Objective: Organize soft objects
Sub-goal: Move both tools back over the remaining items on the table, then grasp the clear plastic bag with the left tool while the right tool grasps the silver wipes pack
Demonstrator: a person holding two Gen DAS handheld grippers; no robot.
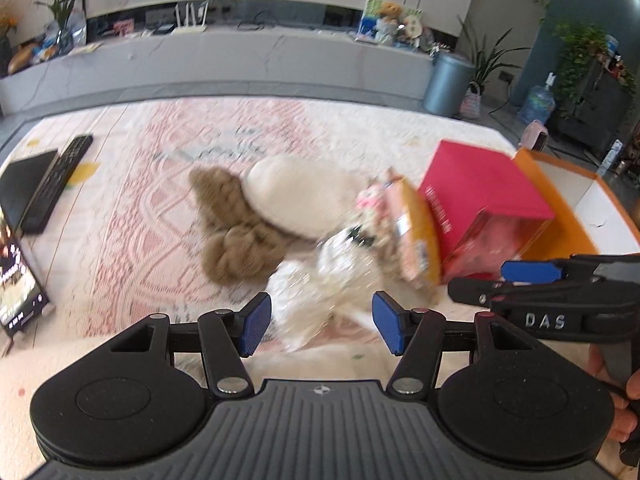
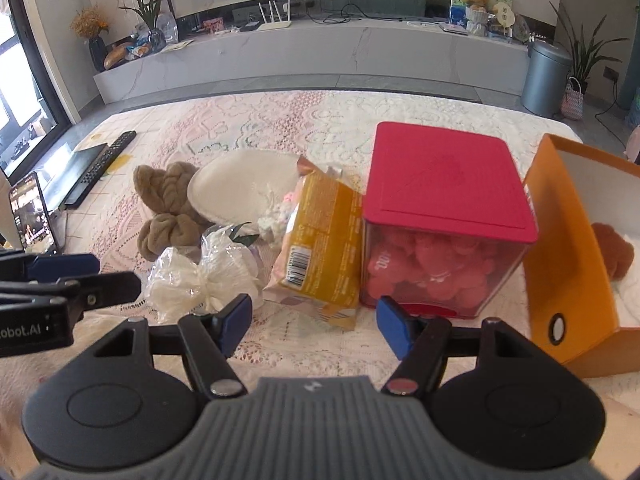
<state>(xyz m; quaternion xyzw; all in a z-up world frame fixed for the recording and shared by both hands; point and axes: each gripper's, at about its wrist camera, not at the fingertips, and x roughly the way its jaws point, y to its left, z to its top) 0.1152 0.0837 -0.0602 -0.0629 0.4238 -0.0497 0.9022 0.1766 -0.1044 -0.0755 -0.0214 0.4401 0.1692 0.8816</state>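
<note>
Lace cloth point(image 2: 320, 120), soft items heaped centre: brown knit point(image 2: 168, 208), cream pad point(image 2: 240, 188), wrapped bundle point(image 2: 200, 276); orange box point(image 2: 568, 248), brown plush point(image 2: 614, 254) inside, right view only; left gripper point(image 1: 320, 322), right gripper point(image 2: 314, 328) agape, empty.

Two near, downward wrist views, shared red box point(image 1: 486, 196)

Both grippers tilted downward, jaws apart.
Left gripper point(image 1: 320, 322) and right gripper point(image 2: 314, 326) hold nothing between their blue pads.
</note>
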